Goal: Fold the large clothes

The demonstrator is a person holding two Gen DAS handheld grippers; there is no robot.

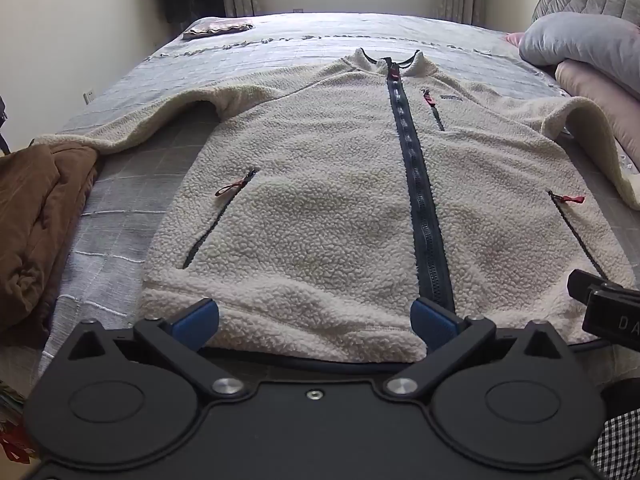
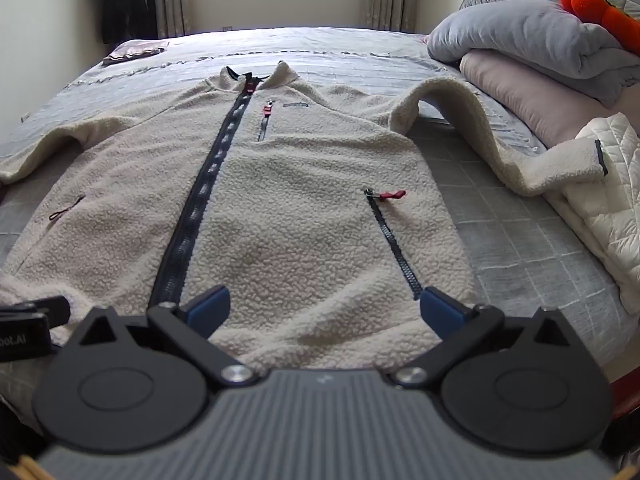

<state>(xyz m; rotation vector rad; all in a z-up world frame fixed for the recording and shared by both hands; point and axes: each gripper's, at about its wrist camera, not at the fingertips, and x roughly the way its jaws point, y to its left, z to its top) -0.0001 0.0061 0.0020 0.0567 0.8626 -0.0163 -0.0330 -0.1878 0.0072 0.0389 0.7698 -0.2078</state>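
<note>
Fleece: your fleece [image 1: 320,200] lies flat, front up, on the bed [image 1: 120,92], zipped shut, straight ahead of both tongs.
Long axis: it runs away from you, along the zip [image 1: 416,184], with the hem nearest the tongs and the collar [image 1: 386,60] farthest off.
Left tongs: your left tongs [image 1: 315,318] stand wide, holding nothing, over the hem; the zip's lower end sits just beside their right finger.
Right tongs: your right tongs [image 2: 325,308] also stand wide and empty, over the hem, between the zip [image 2: 208,184] on their left and the slanted pocket zip [image 2: 394,244] on their right.
Pair: the two tongs sit near each other, side by side at the hem; each shows at the edge of the other's view.
Sleeves: the left sleeve [image 1: 132,120] stretches out well to the left of the left tongs, its far end by a brown garment [image 1: 36,216]; the right sleeve [image 2: 480,128] arches out well to the right of the right tongs, its cuff against a white quilted jacket [image 2: 604,184].
Nearer hand: each sleeve looks closer to the tongs on its own side, so you would likely take left with left, right with right.
Likely move: judging by the flat spread, no fold is made yet; folding turns on bringing the sides in toward the zip line.
Risk: the thick pile may bunch at the hem if you pinch too shallow.
</note>
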